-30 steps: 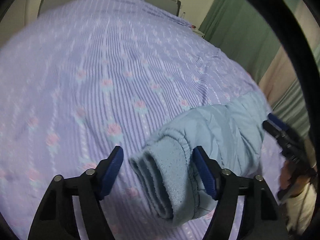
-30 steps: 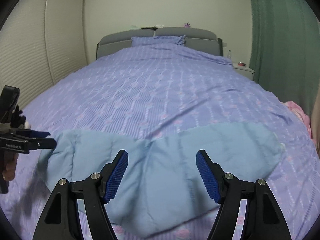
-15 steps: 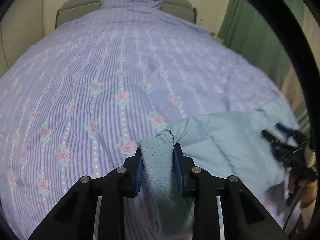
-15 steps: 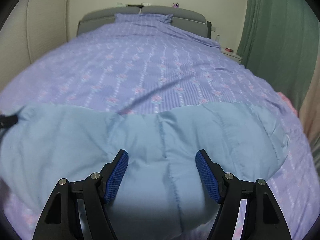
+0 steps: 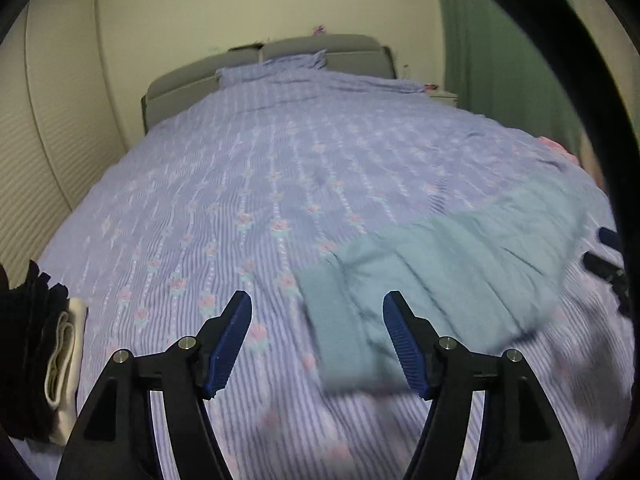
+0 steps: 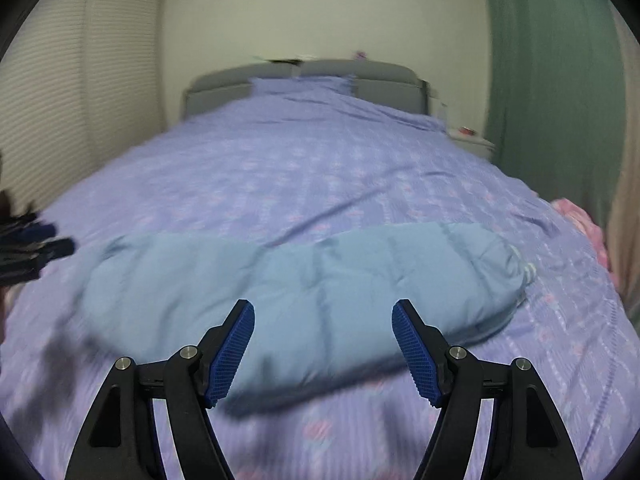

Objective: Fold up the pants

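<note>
Only the left wrist view shows folded clothes point(image 5: 60, 364) at bed's edge.

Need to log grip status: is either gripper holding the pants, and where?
Nothing is held. The left gripper has just opened off the pants; the right gripper is open above them.

This is a bedroom in a home. Past the jaws is a big bed point(image 6: 320, 168) with a purple flowery cover. A green curtain point(image 6: 552, 80) hangs to their right.
</note>
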Demonstrator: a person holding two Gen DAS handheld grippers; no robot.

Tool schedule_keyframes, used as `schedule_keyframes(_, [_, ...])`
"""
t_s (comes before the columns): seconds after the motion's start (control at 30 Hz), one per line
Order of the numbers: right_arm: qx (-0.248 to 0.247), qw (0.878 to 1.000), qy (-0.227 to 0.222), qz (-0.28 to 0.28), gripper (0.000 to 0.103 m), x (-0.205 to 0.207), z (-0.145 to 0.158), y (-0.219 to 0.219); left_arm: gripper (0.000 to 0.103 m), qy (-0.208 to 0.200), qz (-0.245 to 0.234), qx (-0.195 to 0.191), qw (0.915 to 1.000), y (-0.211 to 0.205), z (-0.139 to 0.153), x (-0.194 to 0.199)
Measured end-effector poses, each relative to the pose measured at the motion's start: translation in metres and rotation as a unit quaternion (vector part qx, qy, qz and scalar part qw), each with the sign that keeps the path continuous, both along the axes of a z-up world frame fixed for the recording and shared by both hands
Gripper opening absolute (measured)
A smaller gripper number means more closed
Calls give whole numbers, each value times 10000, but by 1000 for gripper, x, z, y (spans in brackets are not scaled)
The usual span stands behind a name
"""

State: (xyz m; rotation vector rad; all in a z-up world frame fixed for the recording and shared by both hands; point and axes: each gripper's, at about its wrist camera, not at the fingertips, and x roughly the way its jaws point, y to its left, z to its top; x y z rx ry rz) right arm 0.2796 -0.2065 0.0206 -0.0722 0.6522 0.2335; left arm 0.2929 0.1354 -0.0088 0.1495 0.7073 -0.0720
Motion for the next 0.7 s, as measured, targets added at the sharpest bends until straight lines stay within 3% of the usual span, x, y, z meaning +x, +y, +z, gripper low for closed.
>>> schedule_keyframes(0.1, [-57, 9980, 313, 549, 71, -17, -19, 11, 67, 69, 10, -324, 9995, 1, -9, -26])
schedule_keyframes(0.23, [-3, 9930, 690, 961, 57, -17, -40, 19, 67, 458, 24, -964, 9943, 11, -31, -35])
schedule_keyframes(0.37, [461, 9873, 1067, 1082, 53, -5, -55, 19, 68, 902, -30, -2070, 9742, 22, -54, -30])
schedule_keyframes(0.47, [715, 9831, 1271, 1109, 49, 8, -61, 20, 70, 1041, 126, -2397, 9652, 26, -63, -29])
schedule_keyframes(0.6, [607, 9847, 1107, 1204, 47, 10, -53, 30, 70, 1141, 248, -2759, 9541, 29, -72, -14])
schedule_keyframes(0.7, [722, 9849, 1044, 1181, 47, 15, -47, 29, 70, 1177, 465, -3212, 9385, 34, -78, -5])
